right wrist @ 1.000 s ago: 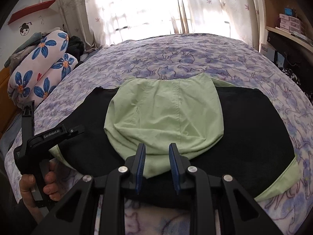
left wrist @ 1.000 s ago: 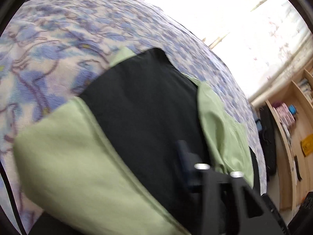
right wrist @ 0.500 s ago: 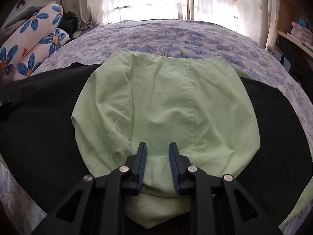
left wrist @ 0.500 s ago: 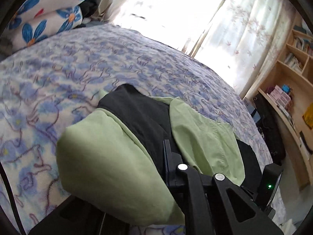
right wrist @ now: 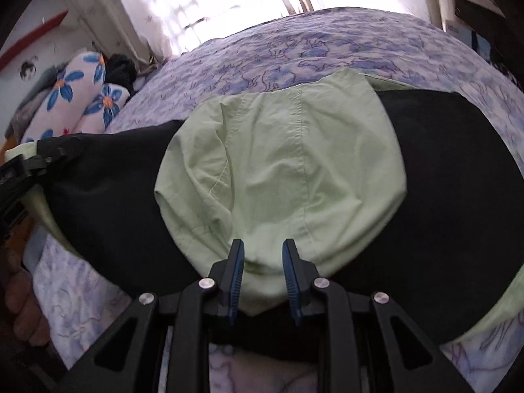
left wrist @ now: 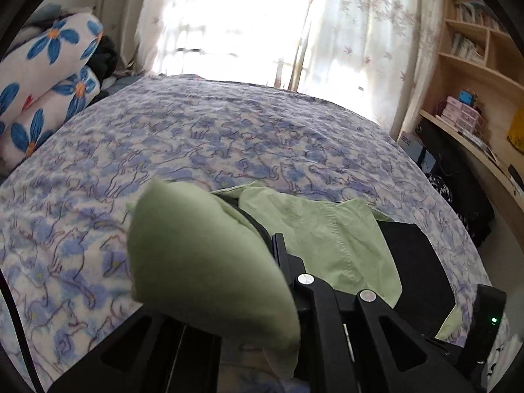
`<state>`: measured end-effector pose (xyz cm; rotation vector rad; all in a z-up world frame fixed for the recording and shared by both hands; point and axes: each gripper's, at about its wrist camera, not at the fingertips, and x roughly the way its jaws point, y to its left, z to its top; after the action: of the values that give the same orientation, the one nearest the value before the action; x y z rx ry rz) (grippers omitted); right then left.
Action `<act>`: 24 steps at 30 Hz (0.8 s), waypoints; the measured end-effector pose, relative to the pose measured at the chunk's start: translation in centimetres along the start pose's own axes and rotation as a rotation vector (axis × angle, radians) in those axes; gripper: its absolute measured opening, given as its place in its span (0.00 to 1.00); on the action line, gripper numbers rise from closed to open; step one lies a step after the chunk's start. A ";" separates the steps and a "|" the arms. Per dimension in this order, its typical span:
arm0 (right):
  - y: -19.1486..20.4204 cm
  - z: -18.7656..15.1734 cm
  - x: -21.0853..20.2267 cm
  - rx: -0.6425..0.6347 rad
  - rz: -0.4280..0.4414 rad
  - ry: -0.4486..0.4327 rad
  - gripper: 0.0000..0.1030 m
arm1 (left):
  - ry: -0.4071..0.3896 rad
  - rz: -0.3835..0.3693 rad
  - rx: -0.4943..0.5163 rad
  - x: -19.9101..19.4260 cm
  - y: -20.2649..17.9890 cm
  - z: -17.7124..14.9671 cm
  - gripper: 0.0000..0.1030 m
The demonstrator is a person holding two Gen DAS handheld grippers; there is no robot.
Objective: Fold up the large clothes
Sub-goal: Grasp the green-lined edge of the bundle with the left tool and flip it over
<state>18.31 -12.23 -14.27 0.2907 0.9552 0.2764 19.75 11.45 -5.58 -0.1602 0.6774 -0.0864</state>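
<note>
A bedroom in a home.

A bed (left wrist: 229,137) covered by a blue-patterned sheet is seen filling most of both views. Flowered pillows (left wrist: 49,75) are stacked at its left side. A bright window is veiled by sheer curtains (left wrist: 360,32) printed with leaves. Wooden shelves (left wrist: 475,49) with books and small boxes are set along the right wall.

Right gripper (right wrist: 263,262): black frame, blue pads (right wrist: 236,271); silver screws.
</note>
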 end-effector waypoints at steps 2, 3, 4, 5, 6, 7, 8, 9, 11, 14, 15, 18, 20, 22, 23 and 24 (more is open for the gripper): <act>-2.4 -1.0 -2.3 0.065 -0.043 -0.038 0.23 | -0.004 -0.005 0.084 1.0 -3.6 1.1 0.06; -3.3 -1.3 -3.1 0.088 -0.062 -0.051 0.23 | -0.005 -0.010 0.118 1.4 -5.3 1.5 0.06; -4.7 -1.7 -4.1 0.125 -0.089 -0.066 0.23 | -0.008 -0.020 0.164 2.0 -7.8 1.8 0.06; -6.3 -2.1 -5.2 0.168 -0.114 -0.082 0.23 | -0.013 -0.035 0.205 2.4 -10.2 1.9 0.06; -7.6 -2.2 -6.1 0.206 -0.127 -0.098 0.23 | -0.019 -0.051 0.246 2.8 -12.5 1.8 0.06; -9.1 -2.5 -7.1 0.247 -0.138 -0.115 0.23 | -0.025 -0.067 0.284 3.0 -14.6 1.4 0.06; -10.5 -2.8 -8.0 0.288 -0.157 -0.132 0.23 | -0.027 -0.083 0.318 3.3 -16.4 1.0 0.06; -11.6 -3.0 -8.7 0.317 -0.177 -0.143 0.23 | -0.017 -0.107 0.373 3.8 -18.8 -0.2 0.07; -13.5 -3.5 -9.8 0.360 -0.221 -0.158 0.23 | 0.026 -0.144 0.445 4.8 -21.9 -2.7 0.07; -15.6 -4.2 -10.3 0.404 -0.260 -0.157 0.24 | 0.127 -0.223 0.490 6.6 -24.7 -6.6 0.07; -16.2 -4.4 -10.4 0.416 -0.261 -0.152 0.24 | 0.160 -0.242 0.495 7.1 -25.1 -7.5 0.07; -17.1 -5.0 -10.5 0.446 -0.258 -0.149 0.24 | 0.244 -0.286 0.500 8.2 -26.4 -10.0 0.07; -17.4 -5.3 -10.9 0.457 -0.259 -0.162 0.24 | 0.236 -0.268 0.514 8.2 -27.2 -10.5 0.07; -17.4 -5.5 -11.6 0.456 -0.268 -0.180 0.24 | 0.230 -0.274 0.494 8.2 -27.7 -9.9 0.07; -17.5 -5.6 -11.9 0.455 -0.276 -0.187 0.24 | 0.227 -0.285 0.479 8.0 -27.8 -9.7 0.07; -17.7 -5.6 -12.0 0.454 -0.282 -0.192 0.24 | 0.218 -0.296 0.462 7.8 -28.1 -9.2 0.07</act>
<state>8.90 -32.26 -14.62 0.5806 0.8488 -0.2290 19.25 -18.31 -12.47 0.1985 0.8296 -0.5457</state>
